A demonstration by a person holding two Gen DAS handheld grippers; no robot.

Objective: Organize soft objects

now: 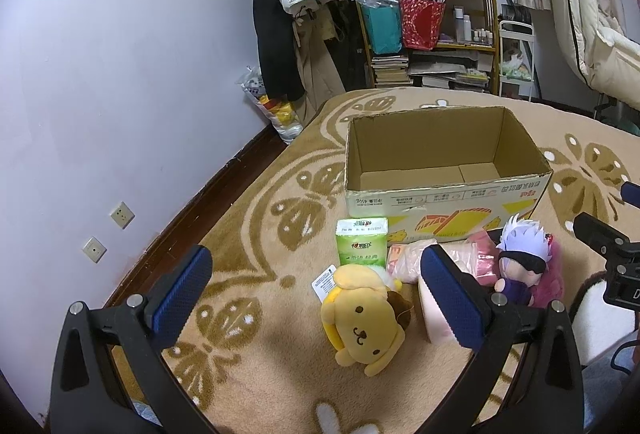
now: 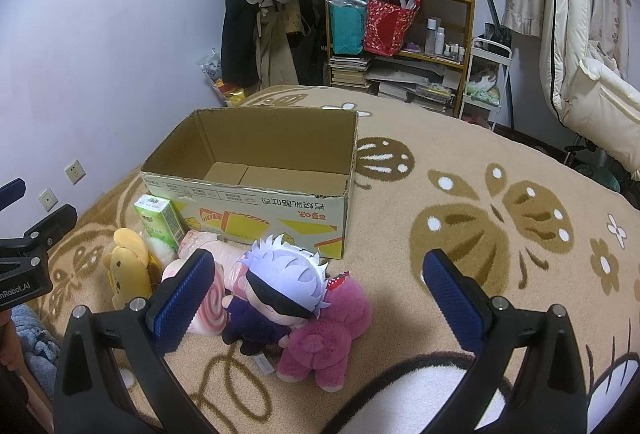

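Blanket (image 1: 248, 346): yellow plush (image 1: 362, 322) between spread left claw (image 1: 316, 298) fingers; right claw (image 2: 320, 298) spread above white-haired doll (image 2: 280, 290).

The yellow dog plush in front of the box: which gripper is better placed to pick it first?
Left. The yellow dog plush lies between the open left gripper's fingers, while the right gripper faces the white-haired doll and pink bear.
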